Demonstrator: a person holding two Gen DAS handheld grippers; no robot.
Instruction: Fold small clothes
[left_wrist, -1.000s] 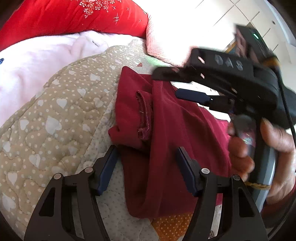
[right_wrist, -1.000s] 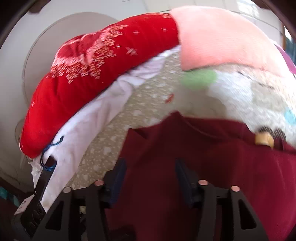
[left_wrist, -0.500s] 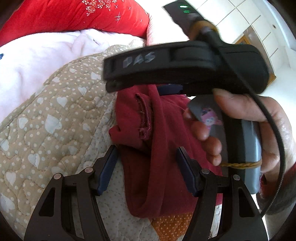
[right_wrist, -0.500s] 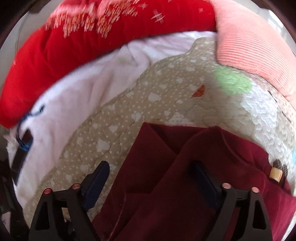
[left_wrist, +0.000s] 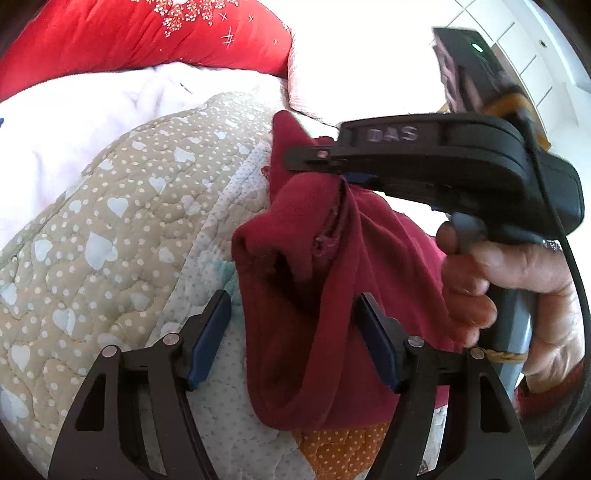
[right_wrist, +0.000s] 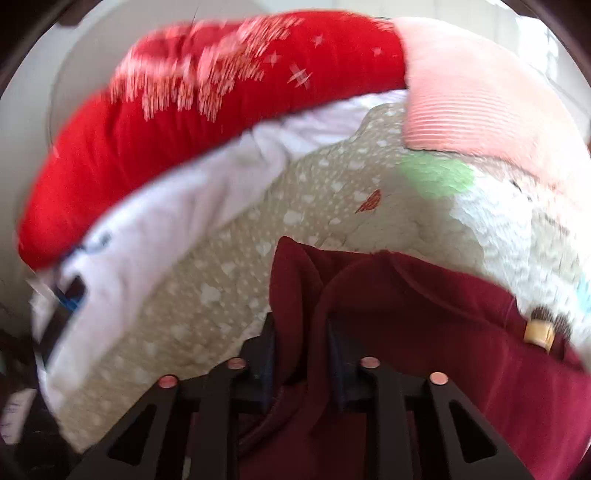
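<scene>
Fabric of a dark red garment (left_wrist: 332, 295) fills the middle of the left wrist view, bunched into a raised fold with a stitched seam running down its crest, and it lies on a beige quilt (left_wrist: 122, 229) printed with pale hearts and dots. The left gripper (left_wrist: 293, 332) sits at six o'clock with its blue-padded fingers (left_wrist: 208, 338) spread wide; the near edge of the garment lies between them, but neither pad presses on it. At two o'clock in that view the right gripper (left_wrist: 347, 173) reaches in from the right, held by the right hand (left_wrist: 513, 291), and its tip meets the top of the raised fold. In the right wrist view, which is blurred, the right gripper (right_wrist: 301, 343) has its fingers drawn close together with a ridge of the red cloth (right_wrist: 406, 332) pinched between them, lifting it off the quilt (right_wrist: 229, 280). A tan button or toggle (right_wrist: 538, 334) shows on the garment at four o'clock. Toward twelve o'clock lie a white blanket (right_wrist: 177, 206), a bright red pillow (right_wrist: 221, 103) with pale sparkle marks, and a pink ribbed cloth (right_wrist: 461, 92) at one o'clock. An orange dotted patch (left_wrist: 343, 446) peeks out under the garment at six o'clock.
</scene>
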